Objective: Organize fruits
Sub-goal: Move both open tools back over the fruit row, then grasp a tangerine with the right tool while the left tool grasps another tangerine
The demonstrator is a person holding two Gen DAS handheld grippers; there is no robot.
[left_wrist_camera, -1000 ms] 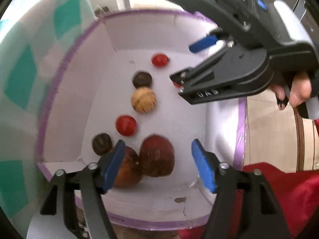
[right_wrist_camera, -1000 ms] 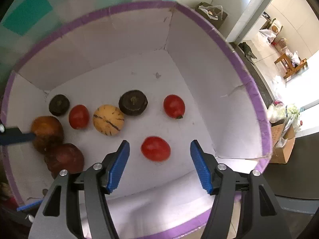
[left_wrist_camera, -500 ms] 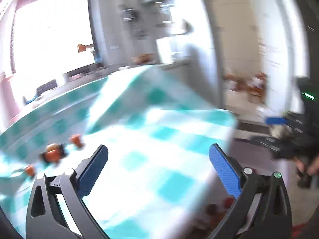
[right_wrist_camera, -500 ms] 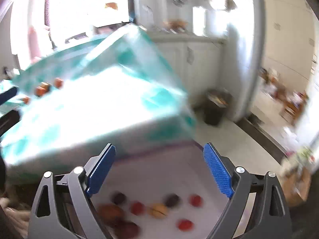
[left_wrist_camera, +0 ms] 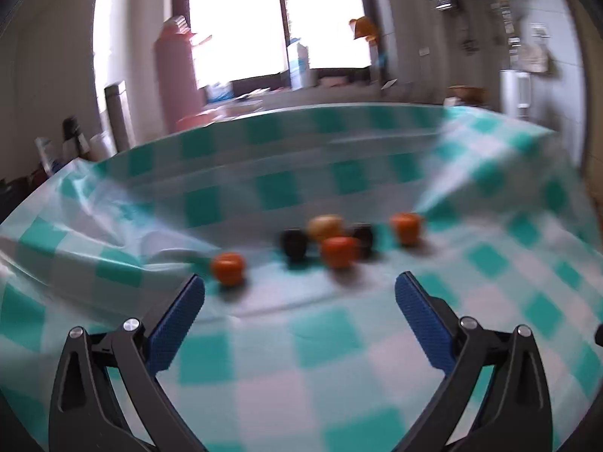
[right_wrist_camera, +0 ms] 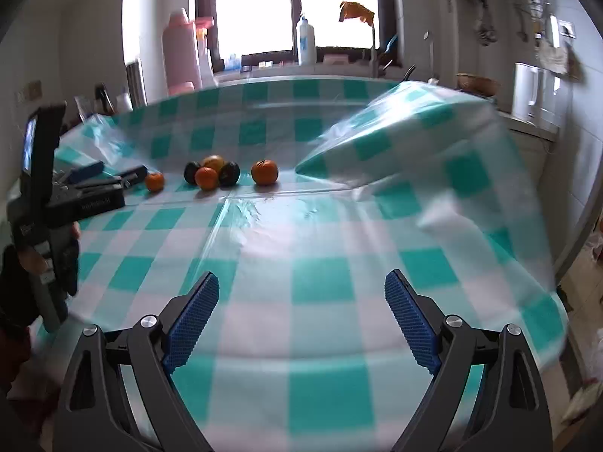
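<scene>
Several small fruits sit in a loose row on the teal checked tablecloth [right_wrist_camera: 320,286]. They are an orange tangerine [left_wrist_camera: 227,268] at the left, a dark round fruit [left_wrist_camera: 295,243], a tan one [left_wrist_camera: 325,226], a second tangerine [left_wrist_camera: 339,250], another dark fruit [left_wrist_camera: 363,237] and a third tangerine [left_wrist_camera: 406,227] at the right. My left gripper [left_wrist_camera: 299,293] hangs open just short of them with nothing between its fingers. The right wrist view shows the same row, from the left tangerine [right_wrist_camera: 155,181] to the right one [right_wrist_camera: 264,172]. There the left gripper [right_wrist_camera: 120,175] is beside the left tangerine. My right gripper [right_wrist_camera: 301,297] is open and empty, well back from the fruit.
A raised fold of cloth [right_wrist_camera: 414,139] rises at the right of the fruit. Behind the table are a pink flask [right_wrist_camera: 181,52], a white bottle [right_wrist_camera: 306,43] on the sill and a white kettle [right_wrist_camera: 527,90]. A gloved hand [right_wrist_camera: 22,263] holds the left tool.
Both grippers rose out of the white purple-rimmed box, leaving its fruit inside, and swung up to face the table. Their jaws now stand wider than before.
</scene>
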